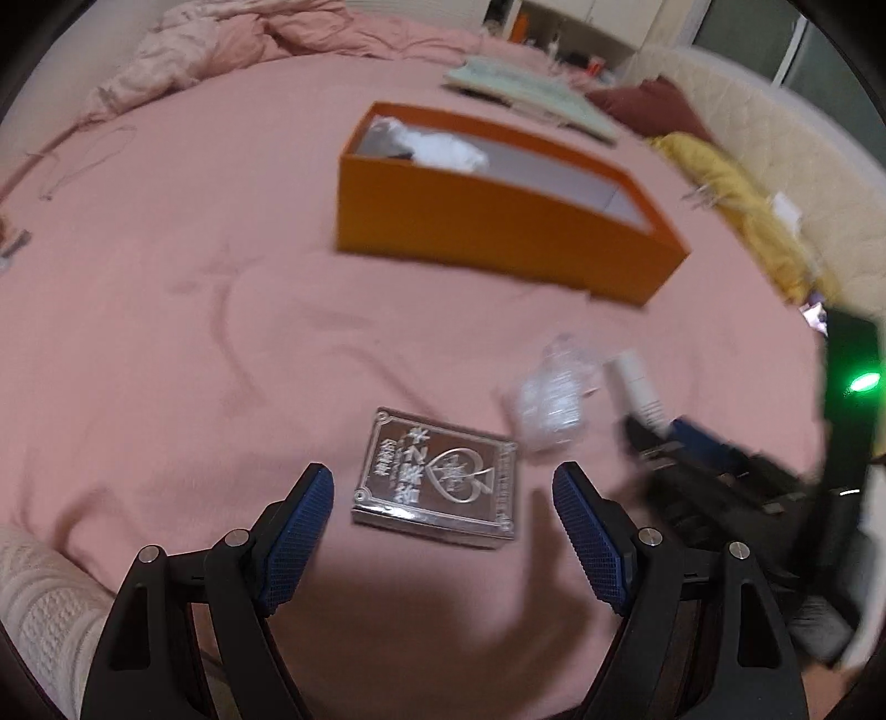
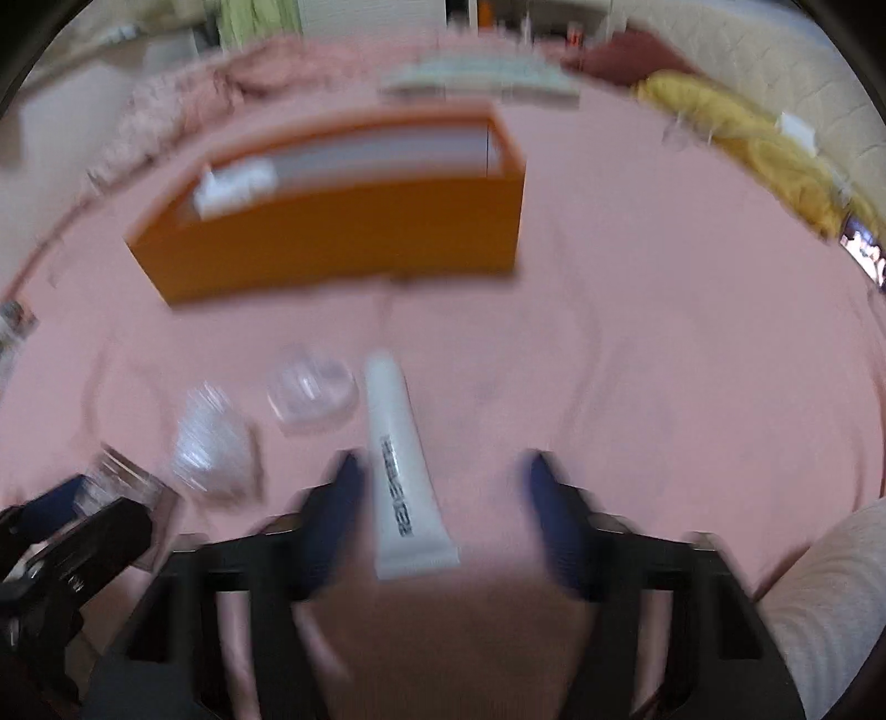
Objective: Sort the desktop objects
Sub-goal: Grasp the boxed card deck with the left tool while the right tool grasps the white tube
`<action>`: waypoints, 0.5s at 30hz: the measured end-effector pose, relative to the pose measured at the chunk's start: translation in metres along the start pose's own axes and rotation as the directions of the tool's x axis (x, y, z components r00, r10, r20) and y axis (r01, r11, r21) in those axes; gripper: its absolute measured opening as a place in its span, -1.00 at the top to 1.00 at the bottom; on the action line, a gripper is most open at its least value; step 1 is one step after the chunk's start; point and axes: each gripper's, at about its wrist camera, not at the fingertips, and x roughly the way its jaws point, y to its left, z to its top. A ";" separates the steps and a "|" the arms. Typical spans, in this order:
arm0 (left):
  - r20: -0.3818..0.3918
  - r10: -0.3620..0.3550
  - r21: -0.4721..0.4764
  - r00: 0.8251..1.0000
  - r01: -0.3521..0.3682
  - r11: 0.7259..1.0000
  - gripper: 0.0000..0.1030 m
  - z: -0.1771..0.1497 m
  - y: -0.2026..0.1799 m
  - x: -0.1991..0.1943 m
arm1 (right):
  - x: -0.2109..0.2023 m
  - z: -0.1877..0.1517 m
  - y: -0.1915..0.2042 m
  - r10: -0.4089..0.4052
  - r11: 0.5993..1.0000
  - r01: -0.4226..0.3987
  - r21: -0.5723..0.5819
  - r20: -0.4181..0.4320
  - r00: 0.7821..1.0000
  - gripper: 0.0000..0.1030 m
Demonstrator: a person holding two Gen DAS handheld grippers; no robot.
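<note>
A silver card box [image 1: 437, 476] with a heart-and-spade emblem lies flat on the pink sheet [image 1: 194, 332]. My left gripper [image 1: 443, 479] hangs over it, open, a blue pad on either side and neither touching. A white tube [image 2: 401, 459] with black lettering lies between the fingers of my right gripper [image 2: 443, 468], close to the left pad; the right pad stands well clear, so the jaws are open. Beside the tube are a clear round case [image 2: 310, 393] and crumpled clear plastic [image 2: 210, 443]. An open orange box [image 1: 498, 221] [image 2: 343, 238] stands behind, with white stuff at one end.
Both hands work over a bed. A rumpled pink duvet [image 1: 232, 44] lies at the far left, a pale green folded item [image 1: 531, 88] behind the box, and yellow cloth [image 1: 736, 194] at the right edge. A thin cable [image 1: 83, 160] trails at left.
</note>
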 end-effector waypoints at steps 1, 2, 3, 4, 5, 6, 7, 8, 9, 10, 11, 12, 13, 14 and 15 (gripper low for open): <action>-0.005 0.009 0.009 1.000 -0.009 1.000 -0.57 0.000 0.000 0.002 | -0.002 0.000 0.001 -0.001 1.000 0.001 -0.006 0.003 1.000 0.53; -0.010 0.017 0.017 1.000 -0.017 1.000 -0.50 0.000 -0.001 0.003 | -0.003 0.000 0.000 0.004 1.000 -0.004 -0.006 0.003 1.000 0.53; -0.012 0.029 0.029 1.000 -0.029 0.999 -0.43 0.000 -0.002 0.004 | -0.004 -0.001 -0.002 0.013 1.000 -0.013 -0.003 0.003 1.000 0.53; -0.013 0.031 0.036 0.999 -0.030 0.999 -0.20 0.000 -0.002 0.004 | -0.005 -0.001 -0.004 0.023 1.000 -0.023 0.005 0.002 1.000 0.53; -0.015 0.030 0.042 0.999 -0.029 0.999 -0.11 0.000 -0.003 0.004 | -0.005 -0.002 -0.006 0.032 0.999 -0.032 0.013 0.002 0.999 0.53; -0.014 0.021 0.041 1.000 -0.021 0.999 -0.11 0.000 -0.002 0.003 | -0.006 -0.001 -0.008 0.041 0.999 -0.041 0.020 0.003 0.999 0.53; -0.012 0.011 0.039 1.000 -0.010 0.999 -0.11 0.000 -0.001 0.001 | -0.007 -0.001 -0.009 0.050 0.998 -0.051 0.026 0.005 0.999 0.53; -0.003 -0.003 0.031 1.000 0.003 1.000 -0.10 0.001 0.000 -0.002 | -0.009 -0.002 -0.011 0.059 0.998 -0.059 0.029 0.010 0.998 0.53; 0.008 -0.016 0.024 1.000 0.016 1.000 -0.10 0.001 0.002 -0.005 | -0.010 -0.002 -0.011 0.067 0.997 -0.067 0.029 0.015 0.998 0.53; 0.025 -0.031 0.018 0.999 0.031 0.999 -0.10 0.001 0.003 -0.009 | -0.011 -0.003 -0.012 0.077 0.996 -0.078 0.033 0.023 0.997 0.53; 0.047 -0.041 0.013 0.998 0.041 0.999 -0.10 0.002 0.004 -0.014 | -0.013 -0.003 -0.013 0.089 0.995 -0.090 0.038 0.031 0.996 0.53; 0.068 -0.053 0.009 0.996 0.053 0.999 -0.10 0.003 0.005 -0.018 | -0.015 -0.003 -0.014 0.104 0.993 -0.105 0.046 0.041 0.994 0.53; 0.089 -0.065 0.004 0.994 0.065 0.998 -0.10 0.003 0.006 -0.022 | -0.017 -0.003 -0.016 0.123 0.990 -0.127 0.061 0.056 0.991 0.53; 0.100 -0.077 0.000 0.992 0.078 0.997 -0.10 0.004 0.006 -0.024 | -0.021 -0.003 -0.019 0.141 0.986 -0.147 0.076 0.076 0.987 0.53; 0.110 -0.089 -0.004 0.990 0.090 0.996 -0.10 0.005 0.007 -0.027 | -0.025 -0.002 -0.022 0.157 0.982 -0.166 0.091 0.096 0.983 0.54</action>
